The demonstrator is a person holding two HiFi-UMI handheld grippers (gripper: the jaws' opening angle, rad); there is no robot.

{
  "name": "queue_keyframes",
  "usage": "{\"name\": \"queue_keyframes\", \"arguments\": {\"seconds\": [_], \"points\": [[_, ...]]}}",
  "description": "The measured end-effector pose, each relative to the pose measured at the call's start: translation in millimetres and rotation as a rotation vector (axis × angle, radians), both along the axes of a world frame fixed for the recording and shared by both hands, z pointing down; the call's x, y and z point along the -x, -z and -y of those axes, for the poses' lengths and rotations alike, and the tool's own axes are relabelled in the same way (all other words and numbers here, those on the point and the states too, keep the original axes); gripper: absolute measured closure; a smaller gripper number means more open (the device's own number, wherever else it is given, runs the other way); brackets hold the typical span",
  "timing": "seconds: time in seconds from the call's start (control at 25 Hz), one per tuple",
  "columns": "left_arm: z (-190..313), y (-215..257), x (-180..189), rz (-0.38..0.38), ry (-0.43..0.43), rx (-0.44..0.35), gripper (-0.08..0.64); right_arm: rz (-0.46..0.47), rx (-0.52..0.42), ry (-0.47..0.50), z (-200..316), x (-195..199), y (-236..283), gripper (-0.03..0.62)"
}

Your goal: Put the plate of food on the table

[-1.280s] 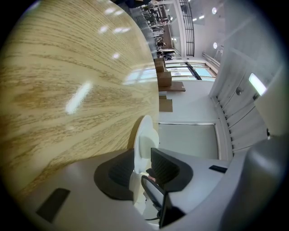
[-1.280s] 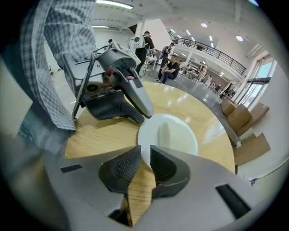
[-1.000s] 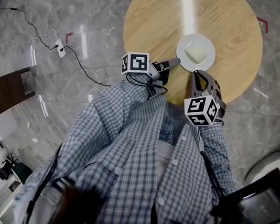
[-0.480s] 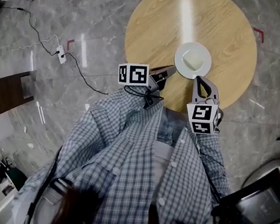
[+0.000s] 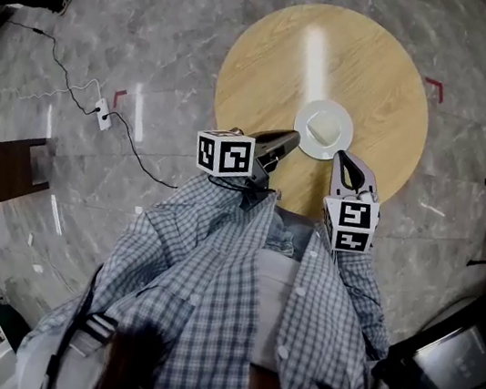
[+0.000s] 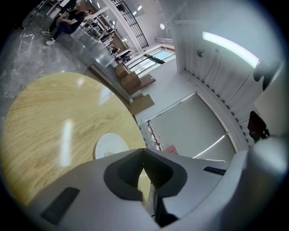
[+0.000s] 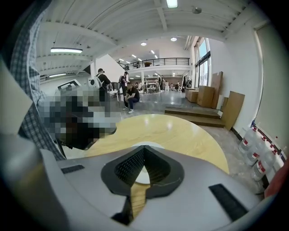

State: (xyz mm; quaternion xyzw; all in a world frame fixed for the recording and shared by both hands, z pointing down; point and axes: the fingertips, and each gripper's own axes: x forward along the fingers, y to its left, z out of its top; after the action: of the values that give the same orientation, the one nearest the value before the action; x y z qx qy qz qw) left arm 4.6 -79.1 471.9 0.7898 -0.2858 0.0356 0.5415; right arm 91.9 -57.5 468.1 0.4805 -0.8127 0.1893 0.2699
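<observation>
A white plate (image 5: 308, 141) of pale food (image 5: 326, 125) sits on a round wooden table (image 5: 275, 56) over a glossy grey marble floor (image 5: 160, 27). The left gripper (image 5: 295, 137) and right gripper (image 5: 341, 155) hover near it, jaws together, empty.

Round wooden table (image 5: 274, 65) standing on the grey marble floor (image 5: 160, 27), white plate (image 5: 300, 127) resting on it off-centre toward one edge, pale food (image 5: 326, 124) on the plate.
</observation>
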Motion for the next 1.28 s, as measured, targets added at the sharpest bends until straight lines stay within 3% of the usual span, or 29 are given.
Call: {"name": "queue_keyframes", "arguments": {"seconds": [0.6, 1.28], "points": [[19.2, 71.7, -14.4, 0.100, -0.059, -0.299, 0.552, 0.088, -0.146, -0.057, 29.3, -13.1, 62.8, 0.586], [32.9, 103.4, -14.6, 0.140, -0.085, -0.430, 0.552, 0.119, -0.217, -0.107, 47.9, -14.5, 86.7, 0.586]]}}
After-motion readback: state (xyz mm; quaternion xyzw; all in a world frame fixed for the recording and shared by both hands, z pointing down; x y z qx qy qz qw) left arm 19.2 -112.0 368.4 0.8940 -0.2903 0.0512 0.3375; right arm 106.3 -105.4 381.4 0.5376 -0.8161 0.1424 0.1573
